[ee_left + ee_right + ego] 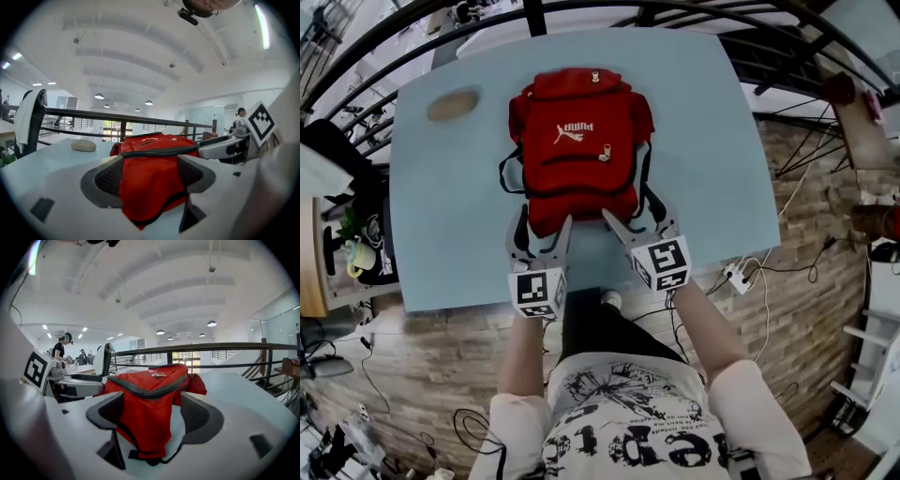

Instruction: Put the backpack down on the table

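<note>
Left gripper [150,180]: jaws spread wide, gripping nothing. The red fabric sits in the gap between the dark pads, close to them but not squeezed. Right gripper [152,418]: same story, jaws wide apart and not clamped, with pale tabletop showing beside the fabric on the right-hand pad's side.

Between and just ahead of both sets of jaws is the near end of the red Puma backpack [579,150]. It lies flat on the light blue table [712,141], its long axis running straight away from the person, zip panel and logo facing up. The two grippers sit side by side at that near end, left at its left corner, right at its right corner beside a black strap [649,202]. Neither is nearer than the other.

The pack looks set down, I'd say, so what matters next is that it lies dead ahead of both jaws. Drawing straight back along their own lines should clear the fabric, though that strap could catch.

Far left on the table, well apart, rests a beige oval case [453,103].
</note>
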